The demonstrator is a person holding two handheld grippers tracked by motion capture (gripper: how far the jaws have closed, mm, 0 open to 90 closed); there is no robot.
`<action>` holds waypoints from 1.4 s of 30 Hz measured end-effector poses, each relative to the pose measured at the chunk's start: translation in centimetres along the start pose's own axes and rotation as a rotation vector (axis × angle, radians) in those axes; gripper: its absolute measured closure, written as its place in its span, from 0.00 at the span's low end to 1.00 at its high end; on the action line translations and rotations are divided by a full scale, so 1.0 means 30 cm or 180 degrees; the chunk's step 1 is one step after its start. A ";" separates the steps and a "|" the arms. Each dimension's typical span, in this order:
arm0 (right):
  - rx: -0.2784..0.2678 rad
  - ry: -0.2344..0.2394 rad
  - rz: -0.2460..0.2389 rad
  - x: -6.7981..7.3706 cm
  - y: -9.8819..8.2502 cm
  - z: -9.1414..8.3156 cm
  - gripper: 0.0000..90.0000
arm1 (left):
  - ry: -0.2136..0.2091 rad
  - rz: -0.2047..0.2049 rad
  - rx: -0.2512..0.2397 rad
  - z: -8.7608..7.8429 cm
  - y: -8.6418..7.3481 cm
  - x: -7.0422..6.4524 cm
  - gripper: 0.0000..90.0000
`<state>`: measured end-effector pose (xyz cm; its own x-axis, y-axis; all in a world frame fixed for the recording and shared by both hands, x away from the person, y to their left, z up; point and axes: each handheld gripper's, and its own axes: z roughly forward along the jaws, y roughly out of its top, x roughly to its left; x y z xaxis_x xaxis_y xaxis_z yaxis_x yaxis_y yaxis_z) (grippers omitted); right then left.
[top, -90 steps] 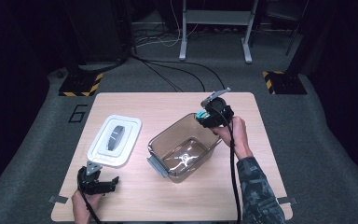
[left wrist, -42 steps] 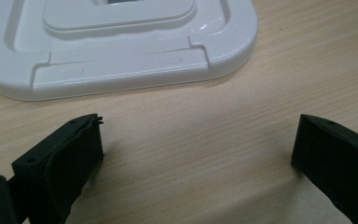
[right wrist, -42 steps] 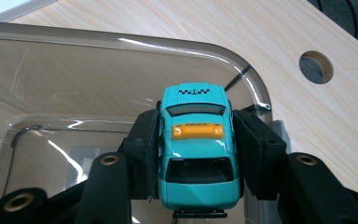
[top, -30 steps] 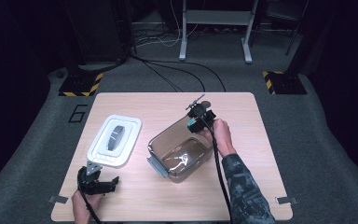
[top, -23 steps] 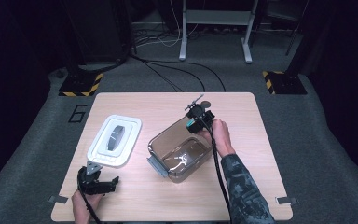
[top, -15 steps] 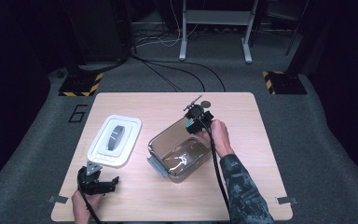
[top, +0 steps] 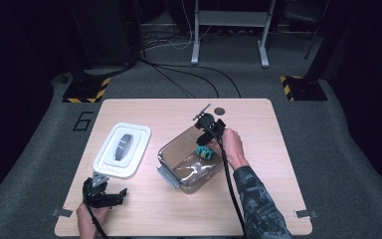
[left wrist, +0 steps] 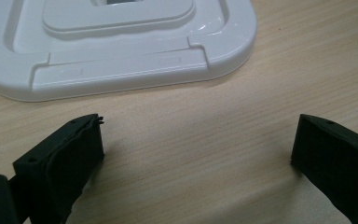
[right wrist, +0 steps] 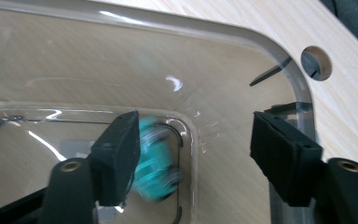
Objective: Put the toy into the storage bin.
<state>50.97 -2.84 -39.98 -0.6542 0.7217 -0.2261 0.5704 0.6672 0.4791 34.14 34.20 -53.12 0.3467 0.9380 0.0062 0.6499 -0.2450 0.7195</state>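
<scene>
Wood tabletop under dim light, dark floor all round. Teal toy [top: 204, 152] sits inside the clear tub [top: 171, 152], near its far wall, and it looks blurred in my right gripper view, so I judge it is dropping or rolling. My right gripper [right wrist: 193, 154] hangs over the tub, jaws spread wide, pinching nothing. Risk: the toy could bounce or skid across the slick bottom, or my jaws could clip the rim and shove the tub. White lid [top: 122, 149] lies well left. My left gripper [left wrist: 198, 158] rests low just before it, jaws spread and empty.
</scene>
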 end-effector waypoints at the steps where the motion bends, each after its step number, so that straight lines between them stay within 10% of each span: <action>1: -0.0028 0.0016 0.0000 0.002 -0.002 -0.007 0.33 | 0.0000 -0.0001 0.0000 0.000 0.000 0.000 0.02; 19: -0.0677 0.0229 0.0081 -0.014 -0.112 -0.197 0.11 | 0.0008 -0.0028 -0.0044 0.003 -0.001 -0.002 0.02; 42: -0.0872 0.0055 0.0428 -0.088 -0.324 -0.290 0.07 | 0.0007 -0.0030 -0.0044 0.003 -0.001 -0.002 0.02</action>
<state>42.83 -12.83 -36.66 -0.5915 0.7954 -0.1318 0.4988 0.4894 0.7153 34.17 34.13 -53.21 0.3392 0.9407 0.0009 0.6437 -0.2328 0.7290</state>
